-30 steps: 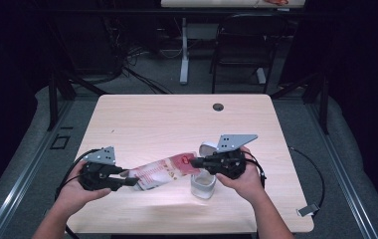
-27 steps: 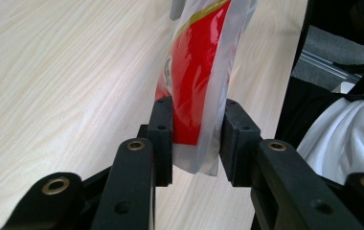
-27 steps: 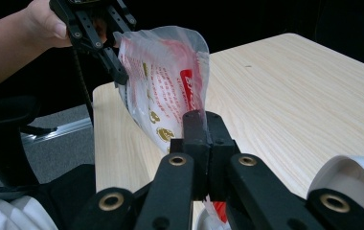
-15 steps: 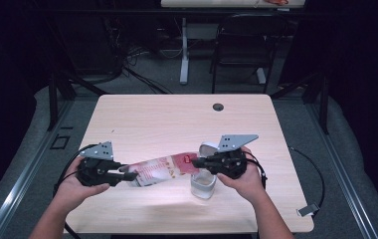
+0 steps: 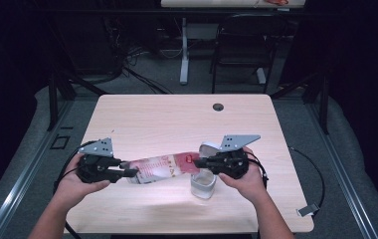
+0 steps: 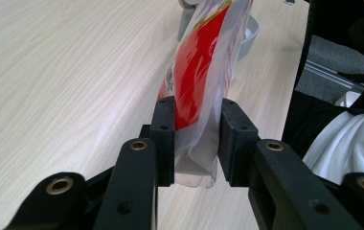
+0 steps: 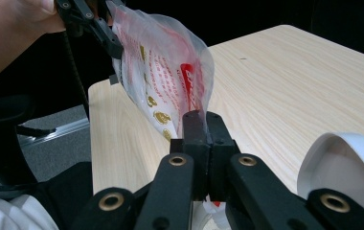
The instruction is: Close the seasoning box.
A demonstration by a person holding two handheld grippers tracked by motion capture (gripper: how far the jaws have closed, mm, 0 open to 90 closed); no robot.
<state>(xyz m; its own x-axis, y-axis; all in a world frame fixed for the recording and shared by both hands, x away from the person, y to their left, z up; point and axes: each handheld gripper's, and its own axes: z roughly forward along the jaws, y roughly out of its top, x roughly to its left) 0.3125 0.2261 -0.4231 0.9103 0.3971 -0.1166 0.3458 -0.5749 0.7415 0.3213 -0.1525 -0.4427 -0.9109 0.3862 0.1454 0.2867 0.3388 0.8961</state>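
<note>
Red-and-clear printed plastic pouch (image 5: 163, 168) hangs stretched at six o'clock of the pale wooden surface (image 5: 177, 124) above a small clear cup (image 5: 203, 184), right gripper (image 5: 201, 162) fingers pinched tight on one end, left gripper (image 5: 130, 173) fingers half-closed around the other, so pouring likely calls for tilting it cupward.

High view looks forward and down over the whole table (image 5: 142, 114). Both gripper views sit close, facing each other along the shared bag (image 6: 204, 67).
</note>
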